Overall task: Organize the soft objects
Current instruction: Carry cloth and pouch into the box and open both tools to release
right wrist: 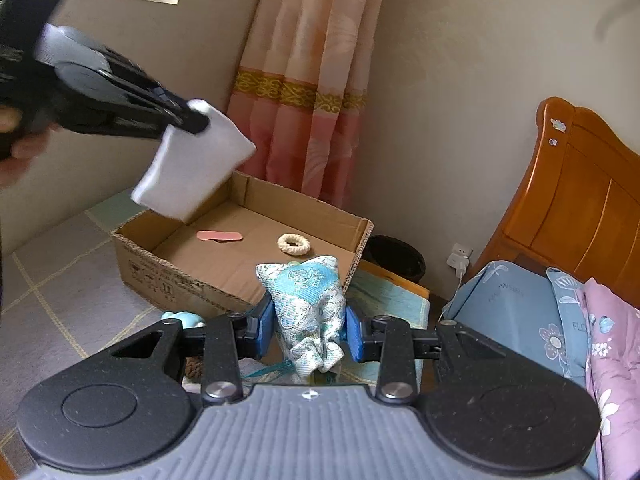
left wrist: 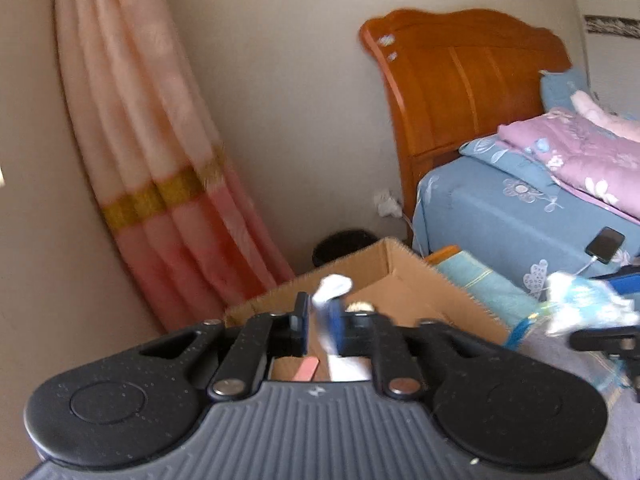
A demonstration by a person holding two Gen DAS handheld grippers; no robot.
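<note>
Gripping a white pad (right wrist: 194,164) by its upper corner, the left gripper (right wrist: 192,120) holds it in the air above the near left corner of the cardboard box (right wrist: 168,280). The right gripper (right wrist: 308,330) is closed on a blue patterned pouch (right wrist: 306,300), which stands upright between its blue fingers (right wrist: 265,330), just in front of the box. Inside the box lie a pink strip (right wrist: 219,235) and a cream ring (right wrist: 293,244), apart from each other. The box stands near a curtain (right wrist: 304,80) and a wooden bed (right wrist: 580,208).

Left gripper (left wrist: 320,316) seemingly pinched nearly closed, raised, right gripper (right wrist: 308,330) clamped
</note>
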